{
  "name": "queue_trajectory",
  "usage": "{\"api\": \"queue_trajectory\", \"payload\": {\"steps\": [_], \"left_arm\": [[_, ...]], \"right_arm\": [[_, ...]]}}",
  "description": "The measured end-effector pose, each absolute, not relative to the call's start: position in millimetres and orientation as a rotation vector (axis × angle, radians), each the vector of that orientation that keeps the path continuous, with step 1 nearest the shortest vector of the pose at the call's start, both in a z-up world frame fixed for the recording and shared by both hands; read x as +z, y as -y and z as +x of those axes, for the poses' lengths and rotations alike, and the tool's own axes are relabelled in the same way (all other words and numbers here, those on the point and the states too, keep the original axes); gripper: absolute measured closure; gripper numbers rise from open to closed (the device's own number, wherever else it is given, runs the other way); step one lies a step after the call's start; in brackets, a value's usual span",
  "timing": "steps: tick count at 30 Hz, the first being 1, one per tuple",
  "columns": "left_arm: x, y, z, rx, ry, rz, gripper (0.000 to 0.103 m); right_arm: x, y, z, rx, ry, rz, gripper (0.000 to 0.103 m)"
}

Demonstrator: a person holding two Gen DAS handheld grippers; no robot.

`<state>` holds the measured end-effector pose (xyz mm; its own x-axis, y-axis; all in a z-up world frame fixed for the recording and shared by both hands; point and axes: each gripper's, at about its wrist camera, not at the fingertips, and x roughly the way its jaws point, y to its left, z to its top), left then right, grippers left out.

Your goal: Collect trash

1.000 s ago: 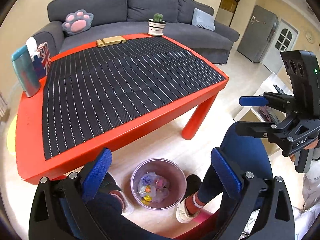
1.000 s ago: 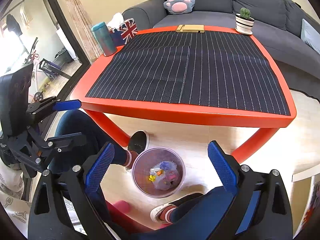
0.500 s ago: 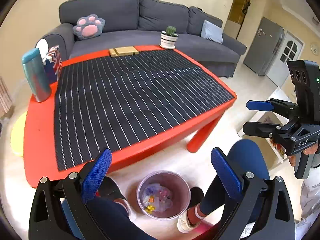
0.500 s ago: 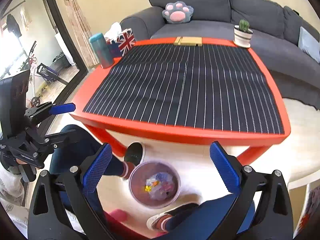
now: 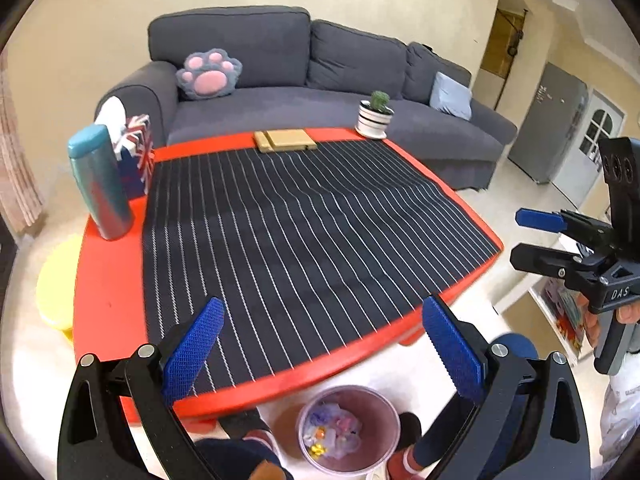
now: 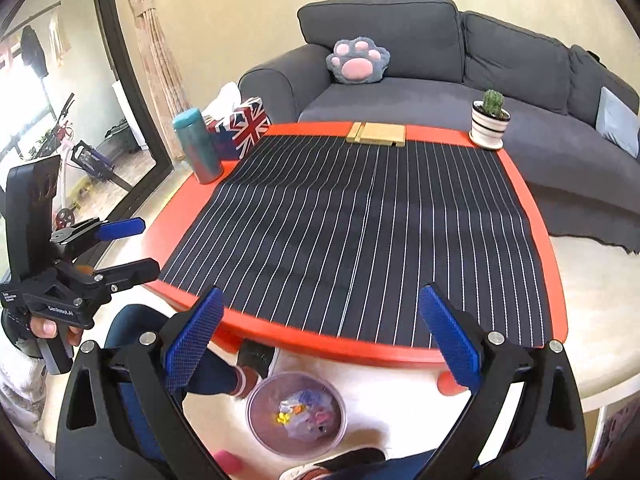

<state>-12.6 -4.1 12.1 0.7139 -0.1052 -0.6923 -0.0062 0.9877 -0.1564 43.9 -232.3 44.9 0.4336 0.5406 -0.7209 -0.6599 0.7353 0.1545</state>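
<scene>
Both cameras have tilted up since a second ago: the desk point(image 5: 108, 292) now fills more of each view, and the trash bin point(image 5: 390, 412) has slid toward the bottom edge. The left gripper point(image 5: 320, 344) and the right gripper point(image 6: 318, 334) hang above the desk's near edge, each with its jaws spread wide and nothing between them, as before. Each gripper also shows at the side of the other's view.

The desk is glossy red with rounded corners, covered by a black woven mat point(image 5: 296, 240) with thin white stripes. Along its far side stand a teal cylindrical tumbler point(image 5: 100, 188), a Union Jack tissue box point(image 5: 138, 152), a flat wooden block point(image 5: 285, 140) and a small cactus in a white striped pot point(image 5: 375, 118). A dark grey fabric sofa point(image 5: 280, 72) behind carries a plush paw-shaped cushion point(image 5: 209, 74).

The bin is a round translucent pinkish tub on the floor just in front of the desk, between the person's feet. Inside lies the trash point(image 6: 302, 414): crumpled pale wrappers with yellow, orange and pink bits.
</scene>
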Motion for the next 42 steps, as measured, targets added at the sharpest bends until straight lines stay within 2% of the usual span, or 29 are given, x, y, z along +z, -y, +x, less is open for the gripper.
{"api": "queue_trajectory", "payload": {"steps": [20,42], "left_arm": [[22,-11,28,-0.043,-0.786,-0.161,0.006],[22,-18,32,0.000,-0.783,-0.164,0.006]], "right_arm": [[50,212,74,0.783,-0.827,-0.174,0.006],[49,205,89,0.783,-0.823,-0.183,0.006]]}}
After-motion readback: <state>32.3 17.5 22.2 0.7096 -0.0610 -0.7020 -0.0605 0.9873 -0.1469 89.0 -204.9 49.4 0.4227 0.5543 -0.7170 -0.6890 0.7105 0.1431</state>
